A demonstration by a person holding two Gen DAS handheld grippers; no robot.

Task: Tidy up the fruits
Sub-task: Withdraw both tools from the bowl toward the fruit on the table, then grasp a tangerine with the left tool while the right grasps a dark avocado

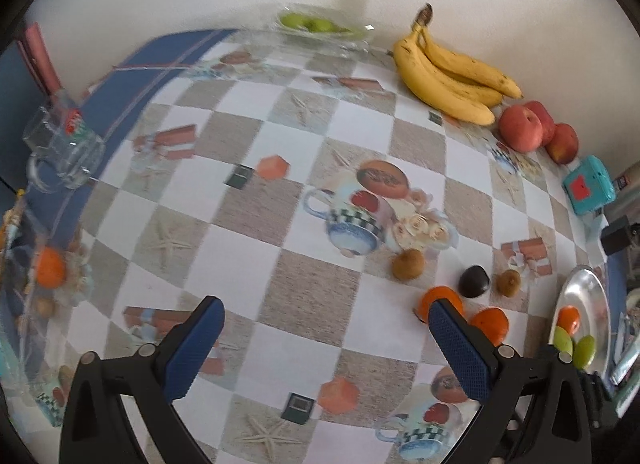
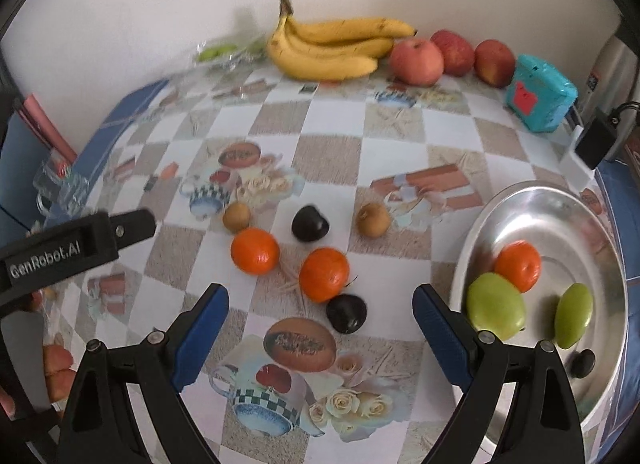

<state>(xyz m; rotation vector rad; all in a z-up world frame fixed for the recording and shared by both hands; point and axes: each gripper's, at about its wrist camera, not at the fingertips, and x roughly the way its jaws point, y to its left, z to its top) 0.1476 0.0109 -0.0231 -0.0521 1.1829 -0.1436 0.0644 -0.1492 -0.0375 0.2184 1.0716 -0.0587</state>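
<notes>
A shiny round metal bowl sits at the right edge of the desk, which is covered by a checkered printed cloth. Inside the bowl lie one orange mandarin, a larger green fruit touching it, a smaller oval green fruit a little apart, and a small dark round thing near the rim.

Loose on the cloth just left of the bowl lie two more orange mandarins, two dark plums and two brown kiwis; the nearer plum touches the nearer mandarin.

The right tongs hover above this cluster, their blue-padded fingers spread wide and empty. The left tongs also stand wide open with nothing between them, above bare cloth to the left of the fruit; their body shows at the left edge of the right wrist view.

Along the white wall at the back lie a bunch of yellow bananas, three red apples in a row beside it, and a turquoise box with a red patch. Further left stands a clear dish holding green fruit, and a clear glass mug rests on a blue cloth at the desk's far left.
</notes>
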